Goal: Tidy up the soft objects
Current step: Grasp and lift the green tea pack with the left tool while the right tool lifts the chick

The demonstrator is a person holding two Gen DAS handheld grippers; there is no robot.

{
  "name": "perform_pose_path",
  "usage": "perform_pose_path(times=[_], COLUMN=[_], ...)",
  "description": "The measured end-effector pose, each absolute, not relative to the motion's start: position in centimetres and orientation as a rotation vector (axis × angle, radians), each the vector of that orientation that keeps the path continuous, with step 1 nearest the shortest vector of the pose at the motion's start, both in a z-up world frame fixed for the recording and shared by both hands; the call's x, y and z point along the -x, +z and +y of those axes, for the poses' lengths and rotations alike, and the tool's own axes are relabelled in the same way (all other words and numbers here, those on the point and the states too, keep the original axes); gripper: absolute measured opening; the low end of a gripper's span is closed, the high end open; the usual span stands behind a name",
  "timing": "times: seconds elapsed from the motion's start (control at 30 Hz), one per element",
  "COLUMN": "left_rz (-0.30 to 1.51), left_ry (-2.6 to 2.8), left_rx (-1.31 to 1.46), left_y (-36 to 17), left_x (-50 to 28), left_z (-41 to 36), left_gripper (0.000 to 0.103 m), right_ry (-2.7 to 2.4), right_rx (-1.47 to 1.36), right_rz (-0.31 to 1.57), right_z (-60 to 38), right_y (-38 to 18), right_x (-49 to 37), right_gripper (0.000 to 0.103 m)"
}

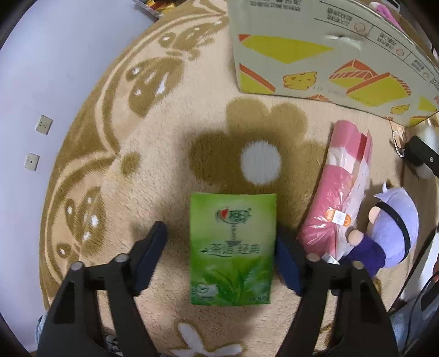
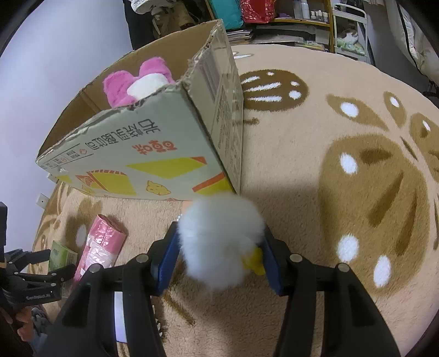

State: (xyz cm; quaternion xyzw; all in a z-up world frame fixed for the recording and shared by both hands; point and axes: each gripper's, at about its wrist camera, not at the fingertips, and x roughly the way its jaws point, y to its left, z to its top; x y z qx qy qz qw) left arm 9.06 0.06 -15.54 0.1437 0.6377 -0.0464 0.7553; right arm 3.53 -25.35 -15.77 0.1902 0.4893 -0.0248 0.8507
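My left gripper (image 1: 219, 247) is open, its jaws on either side of a green tissue pack (image 1: 231, 250) lying on the beige rug; the right finger touches the pack's edge. A pink plastic-wrapped roll (image 1: 334, 197) and a purple plush doll (image 1: 392, 228) lie to its right. My right gripper (image 2: 219, 252) is shut on a fluffy white plush toy (image 2: 219, 241) with a yellow part, held above the rug near the cardboard box (image 2: 153, 153). A pink and white plush (image 2: 137, 85) lies in the box.
The open cardboard box (image 1: 315, 55) stands at the rug's far side. The round beige and brown rug (image 2: 343, 137) covers the floor. Shelves and bags (image 2: 288, 19) stand beyond it. The left gripper also shows in the right wrist view (image 2: 35, 274).
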Motion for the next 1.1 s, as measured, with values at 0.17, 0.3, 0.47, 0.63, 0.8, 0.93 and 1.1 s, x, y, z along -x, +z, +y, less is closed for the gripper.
perform_pose_path(times=[0.17,0.3,0.47,0.63,0.8,0.93,1.1], left_rz=[1.367,1.364,1.356,1.347,1.327,1.313,1.282], left_ry=[-0.11,-0.141,-0.145,-0.146,-0.152,-0.156,-0.146], left_rx=[-0.349,-0.342,-0.355,-0.34,-0.333,-0.33,-0.331], left_y=[-15.7,-15.6,-15.7,-15.0,-14.2,-13.5,-12.6], left_x=[-9.1,-9.0,-8.8,-8.4,-8.2,-8.0,-7.7], left_z=[-0.2,-0.6,-1.1,-1.1,-1.3,-1.3,-1.3], left_gripper=[0.066,0.052,0.052,0.052,0.051,0.051,0.051], right_ry=[-0.057,-0.048,-0.049,-0.057,-0.057,-0.054,-0.047], right_rx=[-0.383,-0.375,-0.376,-0.368,-0.382,-0.384,-0.386], right_rz=[1.027,1.027,1.025,1.025,1.017,1.013,0.996], right_z=[-25.2,-25.0,-25.0,-24.9,-25.0,-24.9,-24.8], right_y=[-15.7,-15.6,-15.5,-15.4,-15.1,-14.9,-14.3], right_x=[-3.5,-3.5,-3.4,-3.4,-3.1,-3.0,-2.9], right_gripper=[0.049,0.048,0.046,0.046,0.042,0.041,0.039])
